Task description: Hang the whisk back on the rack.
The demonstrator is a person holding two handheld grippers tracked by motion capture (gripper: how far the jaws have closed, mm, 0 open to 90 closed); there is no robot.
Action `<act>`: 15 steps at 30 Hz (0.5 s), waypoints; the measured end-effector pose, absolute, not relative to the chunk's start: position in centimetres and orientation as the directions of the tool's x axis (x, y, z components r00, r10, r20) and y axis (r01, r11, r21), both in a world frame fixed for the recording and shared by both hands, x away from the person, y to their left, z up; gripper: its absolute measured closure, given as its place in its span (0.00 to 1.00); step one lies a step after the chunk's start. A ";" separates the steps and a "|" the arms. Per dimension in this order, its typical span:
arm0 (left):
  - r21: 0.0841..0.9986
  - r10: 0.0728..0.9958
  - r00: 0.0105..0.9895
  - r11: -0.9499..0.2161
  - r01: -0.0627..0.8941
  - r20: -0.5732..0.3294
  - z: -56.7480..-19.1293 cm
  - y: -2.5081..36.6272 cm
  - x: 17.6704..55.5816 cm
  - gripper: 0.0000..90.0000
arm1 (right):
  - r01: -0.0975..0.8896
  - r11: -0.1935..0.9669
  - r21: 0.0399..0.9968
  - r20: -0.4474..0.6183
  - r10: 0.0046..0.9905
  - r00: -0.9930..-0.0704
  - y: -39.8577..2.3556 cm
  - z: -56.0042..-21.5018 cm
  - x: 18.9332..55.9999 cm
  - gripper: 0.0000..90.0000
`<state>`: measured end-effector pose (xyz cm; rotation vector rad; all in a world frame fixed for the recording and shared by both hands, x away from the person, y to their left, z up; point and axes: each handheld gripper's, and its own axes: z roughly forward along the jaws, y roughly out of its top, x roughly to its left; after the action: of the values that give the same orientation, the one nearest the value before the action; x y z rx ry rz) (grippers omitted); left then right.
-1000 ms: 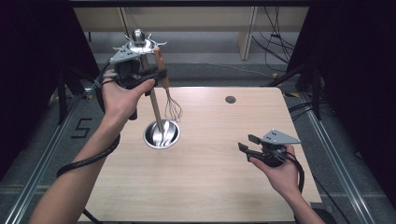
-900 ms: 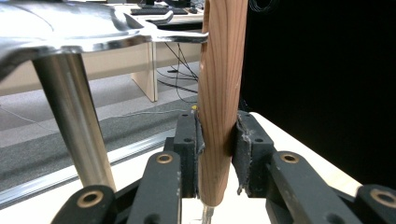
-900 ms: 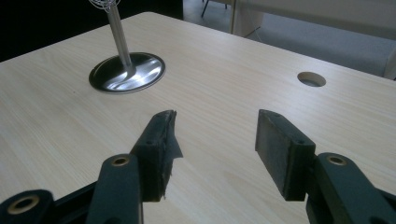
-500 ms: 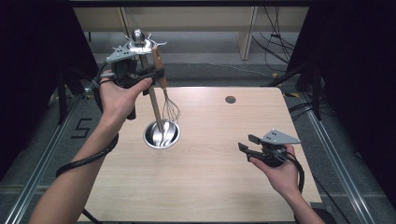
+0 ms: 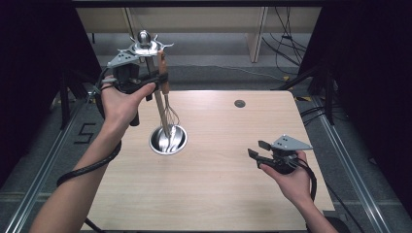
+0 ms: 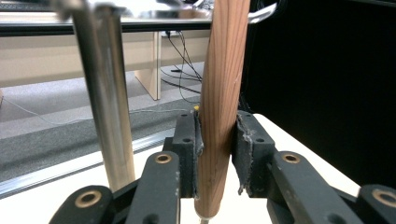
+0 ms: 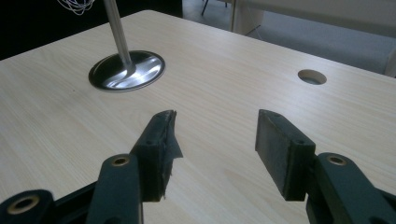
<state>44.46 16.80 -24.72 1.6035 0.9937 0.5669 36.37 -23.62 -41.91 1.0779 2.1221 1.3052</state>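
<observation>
Pale wood makes up the table (image 5: 218, 194), the biggest thing here, and on it stands a steel utensil stand (image 5: 168, 140): a round polished base, a slim upright post and a crown of hooks at the top. From one of those hooks, or right at it, hangs a whisk (image 5: 165, 97) with a wooden handle above and a thin wire balloon below, dangling over the base. I judge it light, with a stiff, dry, grippy handle; the wires look springy and easily bent, so the handle is the place to hold. The left gripper (image 6: 218, 154) is doing that, its pads pressed on both sides of the handle low down, just beside the post. Lifting should be straight up to clear the hook without tipping the stand. The right gripper (image 7: 215, 140) rests low over the table, well apart, its jaws spread and empty.
</observation>
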 end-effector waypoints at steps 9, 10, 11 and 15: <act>0.954 0.841 0.522 -0.026 0.298 -0.140 -25.0 17.0 44.4 0.76 | 0.371 0.272 0.888 0.019 0.785 -0.620 -23.7 -42.0 36.5 0.54; 0.955 0.843 0.520 -0.024 0.295 -0.139 -25.0 17.0 44.4 0.75 | 0.357 0.272 0.894 0.007 0.786 -0.618 -23.8 -42.0 36.6 0.54; 0.956 0.844 0.519 -0.024 0.293 -0.138 -25.1 17.1 44.4 0.74 | 0.351 0.270 0.897 0.002 0.791 -0.612 -23.8 -42.0 36.6 0.54; 0.960 0.846 0.518 -0.023 0.278 -0.130 -25.2 17.2 43.9 0.71 | 0.356 0.274 0.894 0.004 0.787 -0.616 -24.0 -42.0 36.6 0.53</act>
<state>43.89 17.15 -25.21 1.5769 0.9909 0.5993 36.58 -23.96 -41.99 1.0287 2.1058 1.3010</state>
